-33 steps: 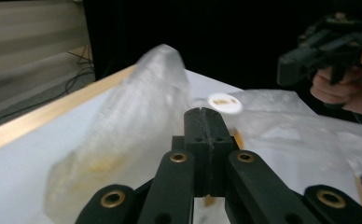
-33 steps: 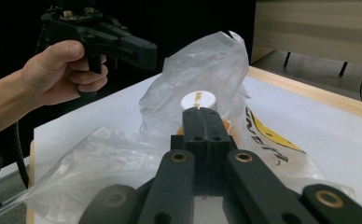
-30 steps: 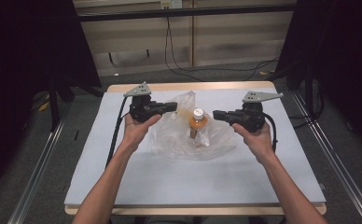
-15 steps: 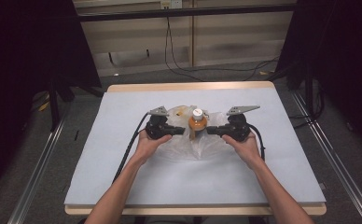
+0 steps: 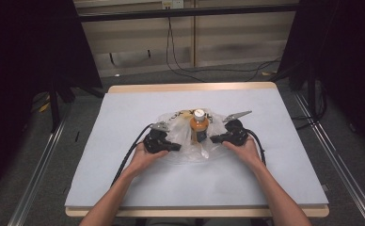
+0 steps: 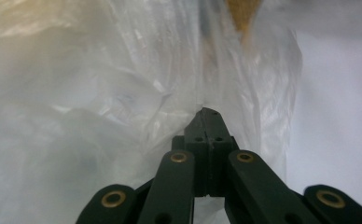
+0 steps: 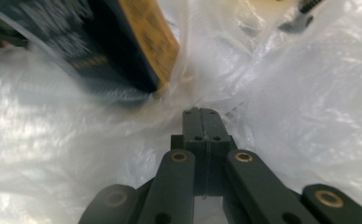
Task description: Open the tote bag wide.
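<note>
Both clenched claws, left claw (image 5: pixel 177 147) and right claw (image 5: pixel 213 139), have dropped to the tabletop (image 5: pixel 124 188), pinching the plastic bag (image 5: pixel 173 123) flat around the upright bottle (image 5: pixel 198 126), likely exposing it.

Clear plastic bag (image 5: pixel 183 136), orange bottle (image 5: pixel 198 128) with white cap (image 5: pixel 199 113)

Plastic bag (image 5: pixel 180 141): thin clear film, glossy, heavily creased, milky where folds overlap. Bottle (image 5: pixel 198 126) inside it: smooth, amber, with a matt white cap; label printed dark and yellow, slightly shiny. Left gripper (image 6: pixel 210 116) and right gripper (image 7: pixel 201 114): matt black hard plastic links, brass-coloured rivets at the pivots. Table (image 5: pixel 124 188): matt pale grey sheet, smooth, over a light wooden edge.
</note>
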`<state>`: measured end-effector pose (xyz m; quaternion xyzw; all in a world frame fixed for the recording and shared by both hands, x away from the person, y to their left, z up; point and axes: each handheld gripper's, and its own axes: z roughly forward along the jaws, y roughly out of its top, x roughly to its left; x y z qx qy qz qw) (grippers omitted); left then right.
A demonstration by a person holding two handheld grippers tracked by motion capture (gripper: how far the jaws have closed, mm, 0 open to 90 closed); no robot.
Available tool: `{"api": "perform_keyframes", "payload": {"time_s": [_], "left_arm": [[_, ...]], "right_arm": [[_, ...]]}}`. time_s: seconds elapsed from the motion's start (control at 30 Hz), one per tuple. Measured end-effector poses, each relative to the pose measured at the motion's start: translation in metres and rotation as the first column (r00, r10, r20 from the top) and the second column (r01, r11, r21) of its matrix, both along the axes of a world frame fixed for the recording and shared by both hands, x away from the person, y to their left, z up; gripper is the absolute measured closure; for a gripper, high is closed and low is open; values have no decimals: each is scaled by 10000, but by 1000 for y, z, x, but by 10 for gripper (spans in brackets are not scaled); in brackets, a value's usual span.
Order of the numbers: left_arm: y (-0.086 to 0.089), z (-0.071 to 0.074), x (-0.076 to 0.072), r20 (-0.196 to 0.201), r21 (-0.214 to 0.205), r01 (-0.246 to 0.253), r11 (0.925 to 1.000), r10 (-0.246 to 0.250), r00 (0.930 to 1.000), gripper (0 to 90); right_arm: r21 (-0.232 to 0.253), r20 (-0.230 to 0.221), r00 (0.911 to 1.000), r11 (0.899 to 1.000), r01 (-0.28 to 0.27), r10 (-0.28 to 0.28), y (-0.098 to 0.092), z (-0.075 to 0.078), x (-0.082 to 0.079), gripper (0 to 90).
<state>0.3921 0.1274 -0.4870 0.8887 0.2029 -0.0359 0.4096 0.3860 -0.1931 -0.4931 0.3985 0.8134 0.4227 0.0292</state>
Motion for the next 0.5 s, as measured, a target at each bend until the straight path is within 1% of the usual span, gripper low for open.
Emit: {"api": "perform_keyframes", "payload": {"time_s": [0.03, 0.07, 0.1, 0.13, 0.17, 0.2, 0.23, 0.27, 0.3, 0.33, 0.37, 0.43, 0.47, 0.5], "left_arm": [[2, 0, -2, -76, -83, 9, 10000, -9, 10000, 900], [4, 0, -4, -91, -3, -30, 10000, 30, 10000, 900], [6, 1, -5, 7, 103, 86, 9999, -86, 10000, 900], [8, 3, -8, 62, 360, 97, 9993, -99, 9999, 900], [10, 3, -11, 98, 219, 77, 9997, -79, 9999, 900], [13, 3, -14, 66, 261, 53, 9996, -55, 10000, 900], [17, 4, -15, 124, 396, 71, 9992, -76, 9999, 900], [20, 3, -17, 52, 187, -66, 9998, 65, 10000, 900], [24, 2, -17, 75, 175, -86, 9998, 84, 9999, 900], [28, 3, -16, -3, 194, -63, 9998, 63, 10000, 900], [30, 3, -15, 95, 276, -83, 9996, 81, 9999, 900], [33, 3, -17, 49, 191, -138, 9997, 137, 9999, 900], [36, 3, -18, 61, 266, -119, 9996, 118, 9999, 900], [37, 2, -18, 15, 72, -155, 9999, 155, 9999, 900]], "right_arm": [[-27, 21, 10000, 10000, 49, -49, -2, 0, 0, 900], [-133, 126, 9999, 9999, 55, -53, -4, 0, 0, 900], [-213, 159, 9998, 9997, 127, -123, -5, 1, -1, 900], [-273, 207, 9997, 9996, 100, -94, -7, 1, -1, 900], [-481, 329, 9992, 9986, 232, -216, -10, 2, -2, 900], [-556, 389, 9982, 9973, 480, -459, -14, 3, -3, 900], [-436, 327, 9977, 9972, 601, -587, -20, 2, -4, 900], [-303, 308, 9972, 9972, 688, -679, -26, 1, -5, 900], [-216, 316, 9965, 9967, 785, -778, -30, 0, -6, 900], [-171, 315, 9962, 9965, 823, -817, -34, 0, -7, 900], [-167, 309, 9958, 9961, 872, -866, -37, 0, -8, 900], [-196, 385, 9947, 9952, 962, -954, -42, -1, -11, 900], [-149, 373, 9943, 9948, 1003, -997, -43, -1, -12, 900], [-131, 389, 9944, 9950, 988, -982, -43, -1, -12, 900]]}}
